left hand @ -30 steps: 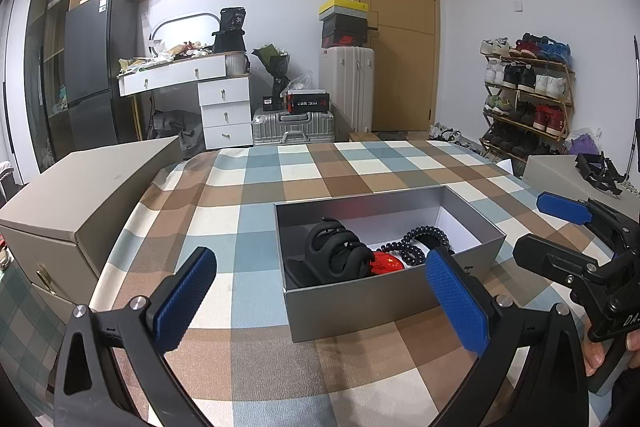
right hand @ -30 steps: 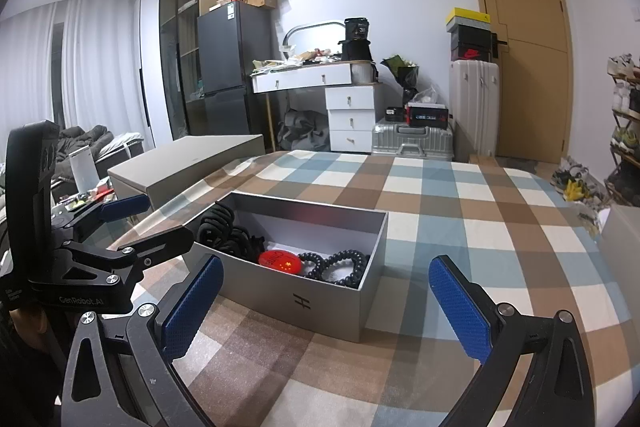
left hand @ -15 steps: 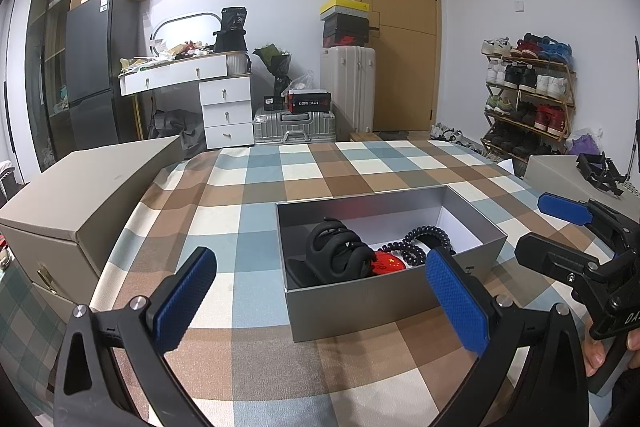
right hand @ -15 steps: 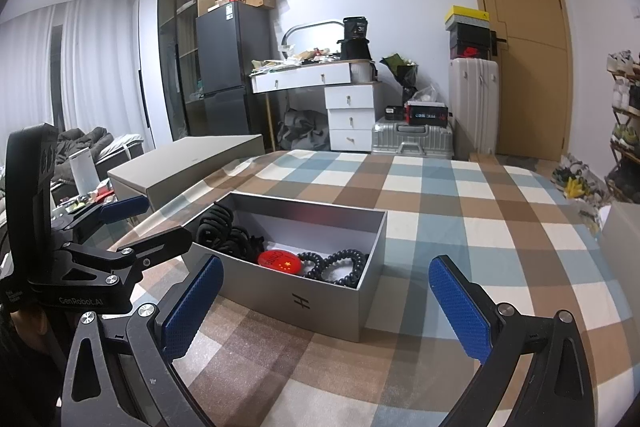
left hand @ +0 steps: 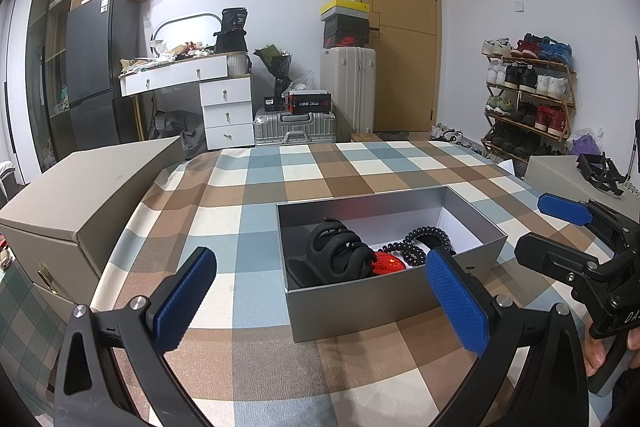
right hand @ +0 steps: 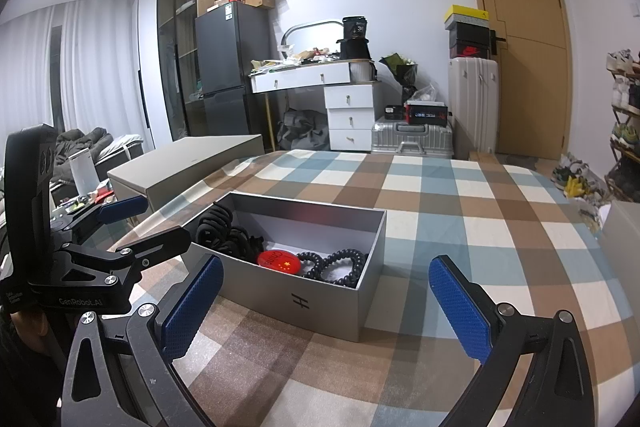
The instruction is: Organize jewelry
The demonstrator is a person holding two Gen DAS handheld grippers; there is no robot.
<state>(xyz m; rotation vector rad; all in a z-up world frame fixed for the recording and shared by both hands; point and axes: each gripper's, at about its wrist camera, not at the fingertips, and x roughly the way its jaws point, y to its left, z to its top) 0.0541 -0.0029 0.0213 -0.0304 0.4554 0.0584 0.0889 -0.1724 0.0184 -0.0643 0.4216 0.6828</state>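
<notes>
An open grey box (left hand: 360, 295) (right hand: 300, 291) stands on the checked cloth (left hand: 260, 187). Inside lie black claw clips (left hand: 336, 255) (right hand: 218, 231), a red round piece with yellow stars (left hand: 386, 263) (right hand: 278, 261) and a black beaded bracelet (left hand: 424, 239) (right hand: 336, 265). My left gripper (left hand: 320, 301) (right hand: 144, 225) is open at the box's near left side, with nothing between its blue pads. Open as well, my right gripper (right hand: 326, 303) (left hand: 552, 233) hovers at the box's right end and holds nothing. A hand grips each handle.
A large beige case (left hand: 80, 195) (right hand: 188, 163) with a brass latch lies on the cloth's left. A second grey box (left hand: 560, 171) with a black object on top stands at the right. Behind the cloth are a desk, suitcases, a fridge and a shoe rack.
</notes>
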